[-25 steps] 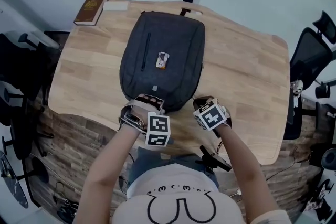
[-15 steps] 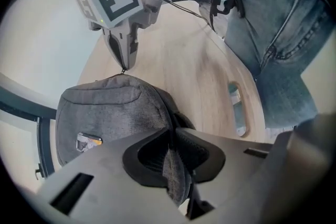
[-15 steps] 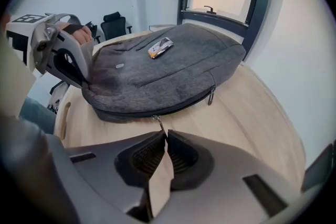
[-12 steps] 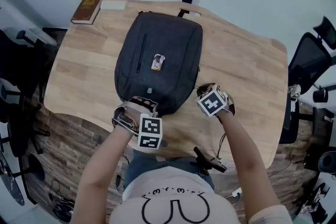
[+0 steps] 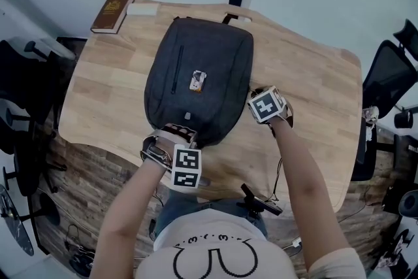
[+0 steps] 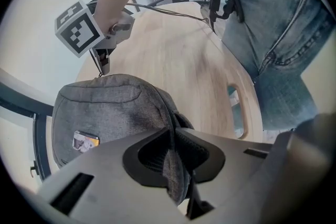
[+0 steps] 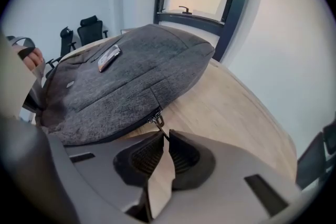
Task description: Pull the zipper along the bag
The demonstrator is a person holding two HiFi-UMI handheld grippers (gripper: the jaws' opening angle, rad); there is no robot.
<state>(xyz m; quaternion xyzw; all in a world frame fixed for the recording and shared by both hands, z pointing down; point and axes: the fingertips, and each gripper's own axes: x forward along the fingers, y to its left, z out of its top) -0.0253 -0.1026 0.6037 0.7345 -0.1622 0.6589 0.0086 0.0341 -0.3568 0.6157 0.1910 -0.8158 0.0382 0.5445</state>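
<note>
I am clenching my left gripper (image 6: 173, 136) on a fold of grey fabric at the near end of the bag (image 5: 196, 52), which is lying flat on the wooden table (image 5: 313, 95), and the cloth is sitting pinched between the pads. My right gripper (image 7: 167, 139) is at the bag's right side; its jaws have just been opening and are standing a narrow gap apart, with the zipper pull (image 7: 157, 122) poking in at their tips. I am seeing a small label (image 5: 196, 80) on the bag's front and a brown book (image 5: 112, 11) at the table's far corner, but their writing is too small to read.
</note>
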